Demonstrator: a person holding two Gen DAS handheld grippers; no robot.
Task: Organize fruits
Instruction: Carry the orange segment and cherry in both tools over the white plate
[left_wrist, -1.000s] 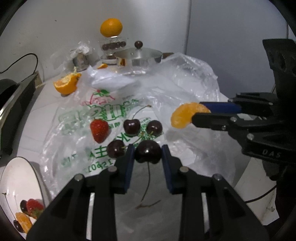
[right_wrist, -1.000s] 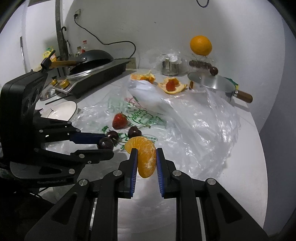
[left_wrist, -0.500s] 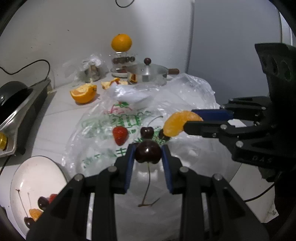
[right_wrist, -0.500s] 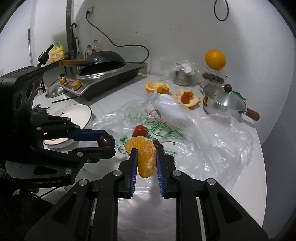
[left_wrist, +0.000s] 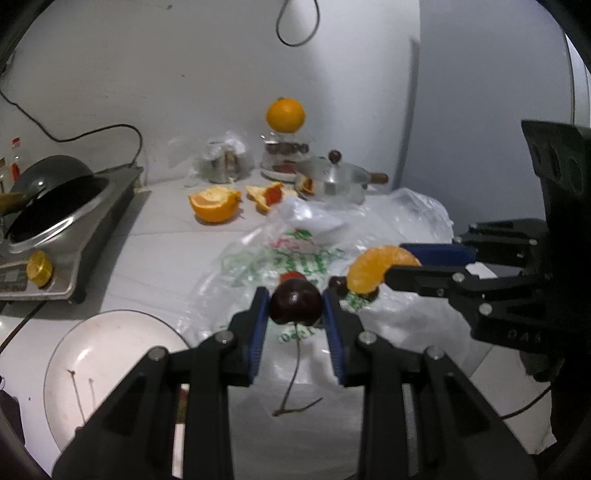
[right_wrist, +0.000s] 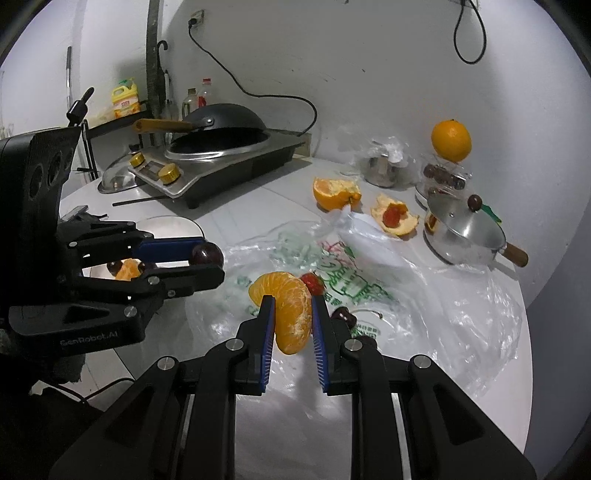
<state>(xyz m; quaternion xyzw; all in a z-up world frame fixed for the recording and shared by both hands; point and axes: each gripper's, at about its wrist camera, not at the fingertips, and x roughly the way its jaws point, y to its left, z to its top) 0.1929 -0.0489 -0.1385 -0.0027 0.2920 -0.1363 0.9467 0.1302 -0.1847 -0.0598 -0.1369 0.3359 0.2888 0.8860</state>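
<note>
The cherry (left_wrist: 294, 305) sits clamped between the pads of the left gripper (left_wrist: 294, 314), its stem hanging free above the plastic bag (left_wrist: 413, 221). The right gripper (right_wrist: 293, 325) is closed on the peeled orange piece (right_wrist: 291, 314). A strawberry (right_wrist: 312, 282) is partly hidden behind that piece. The white plate (left_wrist: 110, 354) is cut off by the left gripper body. The white counter (left_wrist: 166, 251) carries an induction cooker (right_wrist: 229, 170) against a white wall.

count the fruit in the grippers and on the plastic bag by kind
cherry: 3, one in the left gripper, two seen on the plastic bag
mandarin piece: 1, in the right gripper
strawberry: 1, on the bag
total: 5 in view; more may hide behind the grippers
</note>
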